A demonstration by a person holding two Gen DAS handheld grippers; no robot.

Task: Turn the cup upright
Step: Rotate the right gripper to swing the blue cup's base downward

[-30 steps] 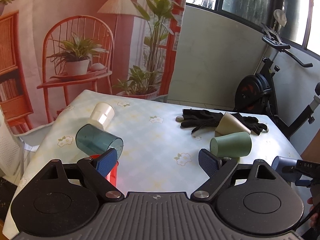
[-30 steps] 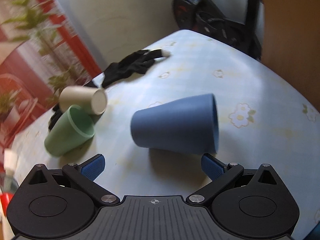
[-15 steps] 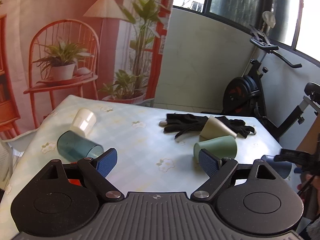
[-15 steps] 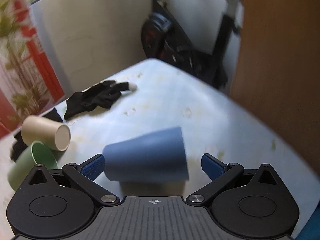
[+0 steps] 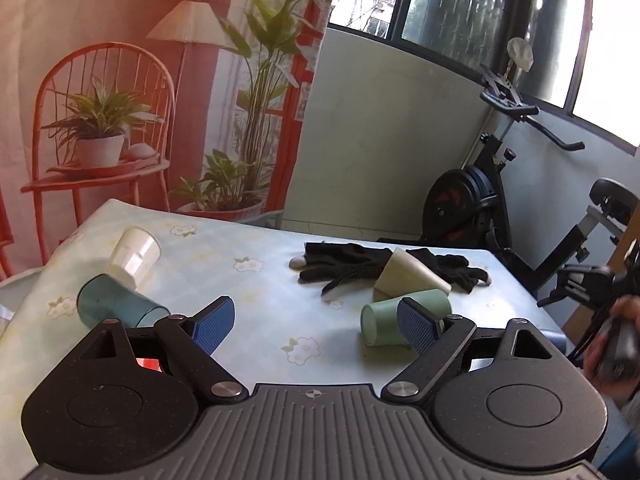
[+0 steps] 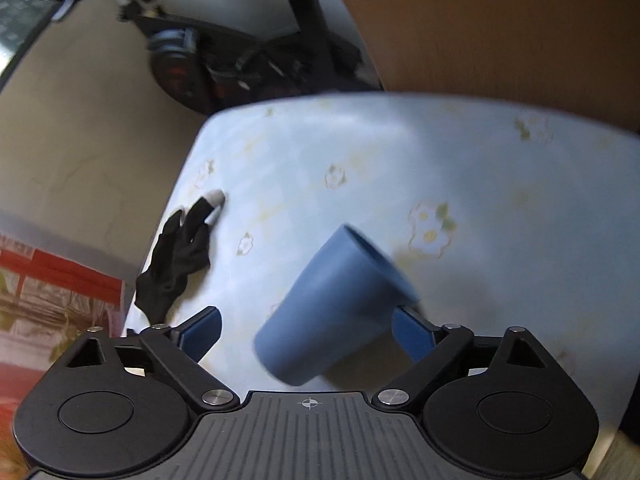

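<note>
A blue cup [image 6: 334, 312] lies on its side between the jaws of my right gripper [image 6: 306, 332], mouth toward the upper right; the jaws stand wide open, the right pad close to the cup's rim. My left gripper [image 5: 316, 322] is open and empty above the table. In the left wrist view a green cup [image 5: 384, 320] lies on its side by the right pad, a beige cup [image 5: 408, 276] lies behind it, and a teal cup [image 5: 116, 304] and a white cup [image 5: 134, 258] lie at the left.
Black gloves [image 5: 360, 266] lie at the table's far side, one also in the right wrist view [image 6: 176, 256]. The flowered tablecloth [image 5: 260, 280] covers the table. An exercise bike [image 5: 500, 200] stands behind it. A wooden panel [image 6: 500, 32] rises past the far edge.
The right gripper has swung right and closer around the blue cup, which now points diagonally; the green and beige cups left its view. The left gripper has lifted and pulled back a little.
</note>
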